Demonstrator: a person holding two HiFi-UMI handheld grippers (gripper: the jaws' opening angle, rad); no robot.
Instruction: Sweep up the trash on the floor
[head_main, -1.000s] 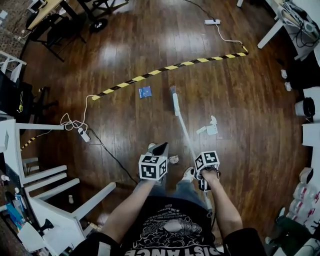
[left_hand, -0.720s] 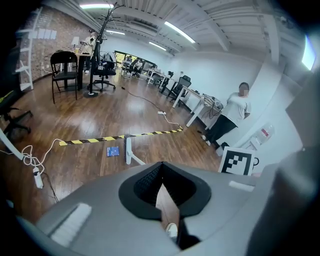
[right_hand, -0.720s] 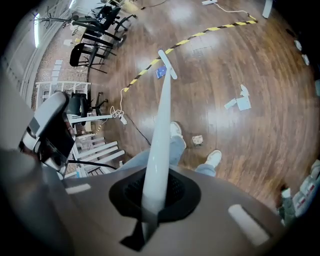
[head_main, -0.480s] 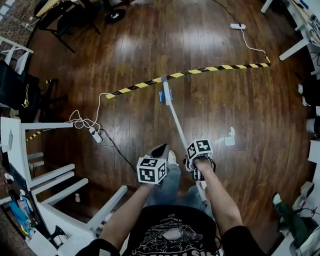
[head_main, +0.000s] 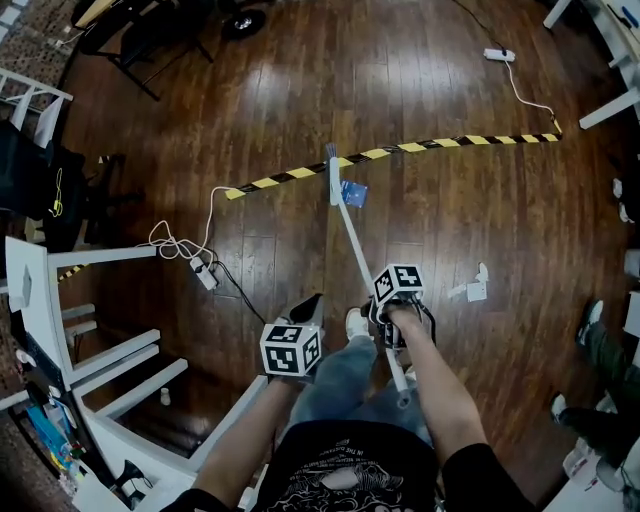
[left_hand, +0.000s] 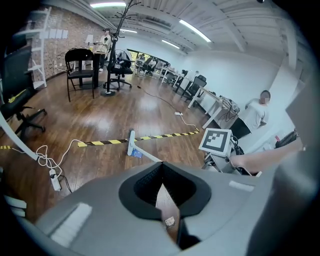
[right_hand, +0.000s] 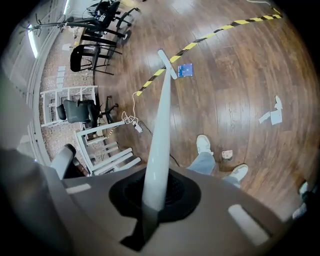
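Head view: right gripper (head_main: 386, 330) clamped on broom (head_main: 350, 235) handle. Brush head down on the floor at striped tape (head_main: 440, 143), blue scrap (head_main: 353, 193) just beside it. White paper scraps (head_main: 476, 290) well apart, off right.
Left gripper view: left gripper (left_hand: 161, 167) tips meeting, nothing held.
Right gripper view: jaws tight on the white handle.

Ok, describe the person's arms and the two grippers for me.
The left gripper and right gripper have smooth grey bodies with black-lined jaws; each carries a white cube with black square markers. The person wears a black short-sleeved T-shirt with white print.
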